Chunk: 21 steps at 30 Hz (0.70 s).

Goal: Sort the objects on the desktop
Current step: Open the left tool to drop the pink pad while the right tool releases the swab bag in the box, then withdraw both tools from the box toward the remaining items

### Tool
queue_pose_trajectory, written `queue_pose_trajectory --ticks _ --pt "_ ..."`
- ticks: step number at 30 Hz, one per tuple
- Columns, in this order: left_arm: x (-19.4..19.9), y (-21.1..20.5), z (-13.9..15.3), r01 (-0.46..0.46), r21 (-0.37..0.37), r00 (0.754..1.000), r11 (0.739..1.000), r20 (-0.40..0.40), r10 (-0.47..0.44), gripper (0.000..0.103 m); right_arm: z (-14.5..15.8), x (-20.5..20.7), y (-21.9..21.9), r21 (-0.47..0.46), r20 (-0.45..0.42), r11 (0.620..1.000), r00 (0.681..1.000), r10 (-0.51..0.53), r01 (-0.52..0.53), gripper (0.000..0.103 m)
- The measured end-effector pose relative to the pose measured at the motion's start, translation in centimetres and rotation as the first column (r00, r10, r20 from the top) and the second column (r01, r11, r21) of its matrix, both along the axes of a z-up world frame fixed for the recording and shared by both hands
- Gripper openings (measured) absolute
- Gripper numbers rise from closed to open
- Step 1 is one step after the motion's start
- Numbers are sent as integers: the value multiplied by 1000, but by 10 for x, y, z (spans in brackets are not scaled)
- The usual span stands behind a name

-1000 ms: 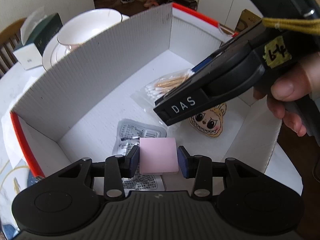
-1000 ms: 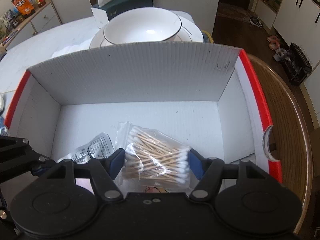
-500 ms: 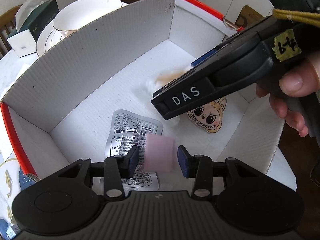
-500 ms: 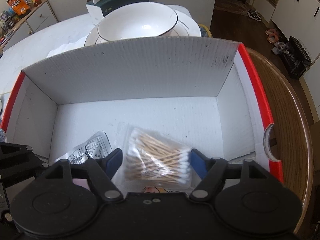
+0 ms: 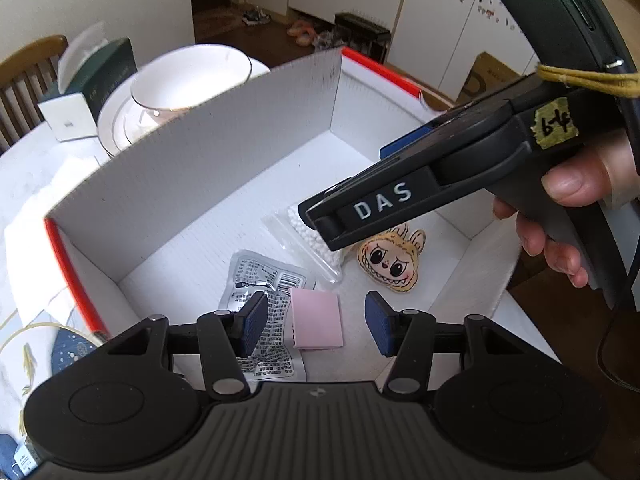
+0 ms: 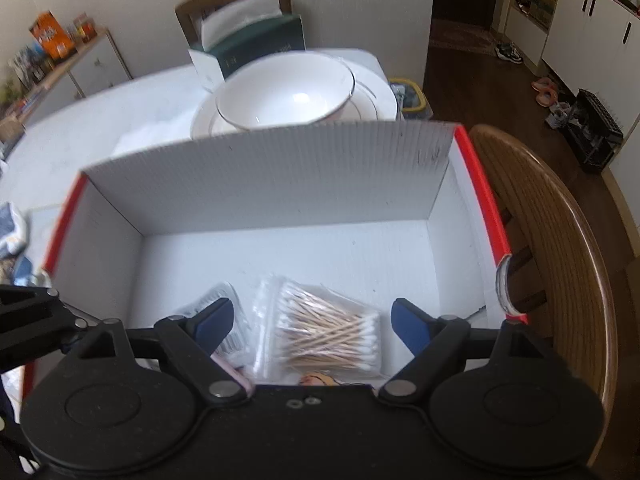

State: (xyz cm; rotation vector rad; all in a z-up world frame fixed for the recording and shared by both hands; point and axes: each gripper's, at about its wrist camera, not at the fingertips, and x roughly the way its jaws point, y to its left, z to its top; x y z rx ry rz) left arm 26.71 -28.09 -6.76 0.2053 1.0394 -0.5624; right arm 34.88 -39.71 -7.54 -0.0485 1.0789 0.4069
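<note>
Both grippers are over the white cardboard box [image 6: 256,184] with the red edges right now. My left gripper [image 5: 316,322] has just been opening its jaws, and the pink sticky-note pad [image 5: 316,318] lies flat on the box floor below the gap, with neither blue pad touching it. The pad sits partly on top of a silver foil packet [image 5: 260,300], which is also on the box floor.

My right gripper [image 6: 312,320] has also just been opening, and its jaws stand wide with nothing pinched. The bag of cotton swabs [image 6: 328,336] lies on the box floor under the gap, clear of both pads. From the left wrist view I can see the right gripper's body hanging over that bag, with a hand [image 5: 568,216] wrapped around its handle.

Just beside the swab bag in the box there's a little cartoon-face charm [image 5: 390,260] with pointy teeth.

Behind the box's far wall, on the surface, a white bowl [image 6: 286,92] sits on a plate, and a dark green tissue box [image 6: 248,44] stands behind it.
</note>
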Motion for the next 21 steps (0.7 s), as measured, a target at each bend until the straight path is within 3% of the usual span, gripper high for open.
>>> queue_pose_trajectory --ticks 21 --pt "-42 46 58 -65 -119 977 991 196 87 61 60 -49 6 142 181 990 983 -8 -18 97"
